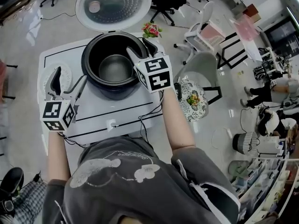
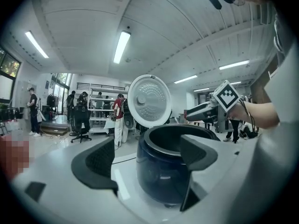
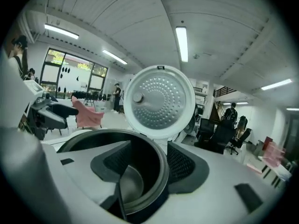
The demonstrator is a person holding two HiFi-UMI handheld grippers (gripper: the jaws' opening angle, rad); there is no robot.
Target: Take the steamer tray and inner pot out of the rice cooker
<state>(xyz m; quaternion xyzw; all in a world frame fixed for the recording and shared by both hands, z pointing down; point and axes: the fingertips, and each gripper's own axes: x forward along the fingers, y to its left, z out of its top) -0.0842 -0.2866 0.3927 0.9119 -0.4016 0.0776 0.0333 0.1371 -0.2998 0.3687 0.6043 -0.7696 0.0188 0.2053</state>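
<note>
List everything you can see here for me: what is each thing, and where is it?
rice cooker: one, black, middle of the table
lid: one, white with a silvery dotted inside, standing open behind the cooker
inner pot: one, silvery inside, sitting in the cooker
perforated tray: one, white, left part of the table
table: one, white with black lines
flowers: one small bunch, pink and red, behind the cooker
chair: one, grey, right of the table
left gripper: one, jaws apart, above the tray
right gripper: one, jaws apart, one jaw inside the pot, one outside
</note>
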